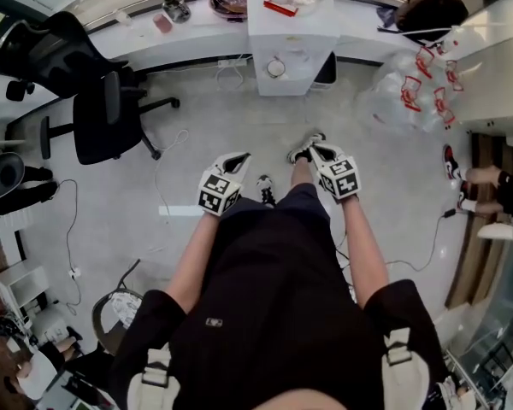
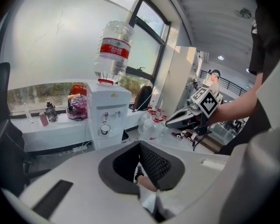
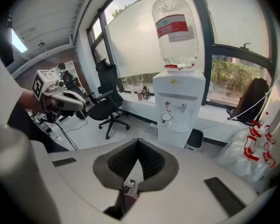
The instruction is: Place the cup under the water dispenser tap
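Cup (image 3: 166,117): small, clear, round-mouthed, upright on the drip shelf of the water dispenser (image 3: 179,85). It sits toward the shelf's left end in the right gripper view, and appears to be just below the left tap (image 3: 168,106). It is too small in every view to tell glass from plastic.

Handling, as a judgement: light and empty, thin-walled and smooth, so easy to tip, and easy to crush if it is plastic. Best hold looks like a gentle pinch across the side wall about mid-height, one pad on each side, clear of the rim.

Large inverted bottle (image 3: 176,29) sits on top of the dispenser.

Left gripper (image 2: 139,144): jaws pressed together, nothing between them, only the person's leg and shoe showing below.

Right gripper (image 3: 138,143): jaws likewise closed tight and empty.

Both are held out in front of the standing person, well apart from cup and dispenser, touching nothing.
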The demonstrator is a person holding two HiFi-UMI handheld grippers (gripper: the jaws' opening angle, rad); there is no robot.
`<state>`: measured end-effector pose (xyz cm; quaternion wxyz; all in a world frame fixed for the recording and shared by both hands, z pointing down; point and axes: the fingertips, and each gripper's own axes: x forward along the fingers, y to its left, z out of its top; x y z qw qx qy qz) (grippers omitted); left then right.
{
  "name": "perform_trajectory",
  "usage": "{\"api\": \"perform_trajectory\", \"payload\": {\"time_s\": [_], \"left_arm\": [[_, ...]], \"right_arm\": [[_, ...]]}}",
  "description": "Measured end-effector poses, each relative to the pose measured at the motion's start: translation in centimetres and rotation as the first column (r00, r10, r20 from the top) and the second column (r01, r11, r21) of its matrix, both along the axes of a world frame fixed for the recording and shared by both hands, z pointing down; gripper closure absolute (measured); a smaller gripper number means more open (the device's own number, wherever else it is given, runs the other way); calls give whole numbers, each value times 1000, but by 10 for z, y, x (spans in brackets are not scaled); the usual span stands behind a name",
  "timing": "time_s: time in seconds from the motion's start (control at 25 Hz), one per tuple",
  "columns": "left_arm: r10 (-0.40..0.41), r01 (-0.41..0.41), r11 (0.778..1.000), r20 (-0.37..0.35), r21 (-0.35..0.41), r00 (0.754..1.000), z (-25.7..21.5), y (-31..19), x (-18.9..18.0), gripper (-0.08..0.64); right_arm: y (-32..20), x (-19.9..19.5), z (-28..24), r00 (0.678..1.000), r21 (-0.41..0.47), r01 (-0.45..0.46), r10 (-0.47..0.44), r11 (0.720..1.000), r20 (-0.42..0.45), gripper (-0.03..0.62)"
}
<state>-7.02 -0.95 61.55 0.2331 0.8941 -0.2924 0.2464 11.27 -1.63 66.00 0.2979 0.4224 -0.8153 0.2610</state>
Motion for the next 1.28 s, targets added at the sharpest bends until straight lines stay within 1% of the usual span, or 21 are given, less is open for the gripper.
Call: {"api": "perform_trajectory", "payload": {"time_s": [0.12, 0.36, 0.44, 0.52, 0.68, 0.84, 1.04, 1.28], "left_arm": [[-11, 11, 1000, -41, -14, 999, -5, 12, 0, 560], [35, -35, 999, -33, 3, 999, -11, 25, 4, 560], [43, -43, 999, -33, 12, 999, -16, 23, 4, 560], [41, -41, 999, -34, 16, 999, -18, 22, 3, 560], [45, -45, 999, -21, 19, 999, -18, 16, 2, 560], [48, -47, 998, -24, 37, 999, -27, 5, 8, 560], [42, -40, 998, -38, 40, 998, -33, -2, 6, 560], [33, -32, 999, -37, 27, 999, -26, -5, -1, 560]], "right_arm": [[15, -6, -6, 1000, 16, -5, 5, 1000, 6, 598], [24, -9, -21, 996, 34, -55, 52, 998, 73, 598], [23, -5, -27, 997, 49, -54, 51, 997, 65, 598], [26, -1, -31, 997, 44, -51, 49, 998, 54, 598], [24, 5, -42, 997, 65, -62, 59, 996, 53, 598], [27, 11, -40, 997, 47, -56, 54, 997, 47, 598], [26, 7, -39, 998, 37, -51, 49, 998, 39, 598], [20, 4, -37, 999, 45, -48, 47, 998, 23, 597]]}}
